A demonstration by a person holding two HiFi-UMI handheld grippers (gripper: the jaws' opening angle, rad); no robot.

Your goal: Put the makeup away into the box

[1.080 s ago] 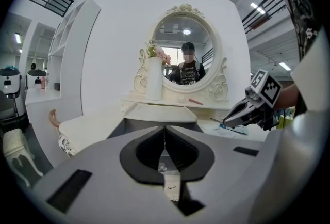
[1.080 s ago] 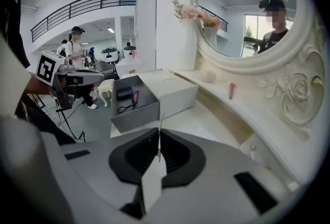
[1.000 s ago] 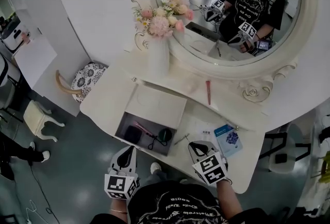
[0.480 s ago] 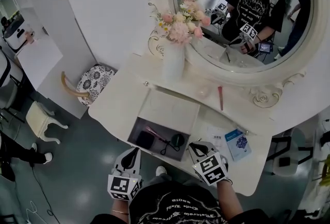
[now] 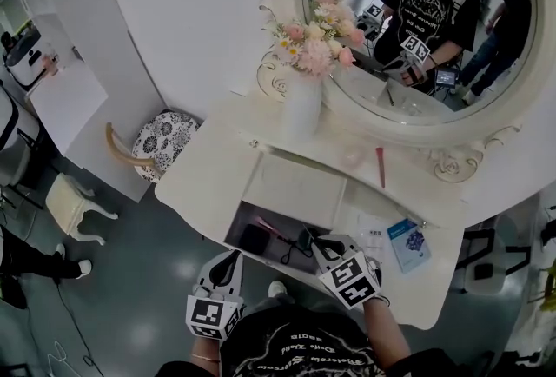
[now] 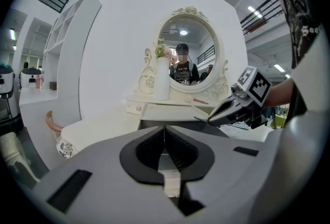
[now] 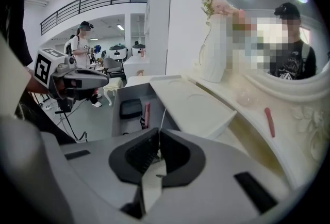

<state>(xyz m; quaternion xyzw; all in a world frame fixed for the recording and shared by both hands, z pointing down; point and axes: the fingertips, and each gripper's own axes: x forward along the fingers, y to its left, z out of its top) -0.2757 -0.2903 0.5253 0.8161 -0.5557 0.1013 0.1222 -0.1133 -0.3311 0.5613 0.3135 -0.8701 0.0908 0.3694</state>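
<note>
The open box [image 5: 246,224] set in the white dressing table has a dark floor; on it lie a black compact [image 5: 254,239], a pink stick [image 5: 271,230] and a round black item [image 5: 303,238]. My right gripper [image 5: 321,243] hovers at the box's right end, shut on a thin pale stick [image 7: 161,117] that pokes out past its tips. That same stick [image 6: 202,118] shows at the tip in the left gripper view. In the right gripper view the compact [image 7: 131,108] and the pink stick [image 7: 147,113] lie just ahead. My left gripper [image 5: 228,259] is shut and empty, in front of the box's near edge.
A red pen [image 5: 380,167] lies on the raised shelf under the oval mirror [image 5: 408,28]. A blue packet [image 5: 407,245] and a white sheet [image 5: 369,236] rest on the tabletop right of the box. A white vase of flowers [image 5: 304,106] stands behind it. A patterned stool [image 5: 161,141] is at the left.
My right gripper has shifted left with the thin stick, from the tabletop beside the box to over the box's right end. The left gripper has drifted a little alongside.
</note>
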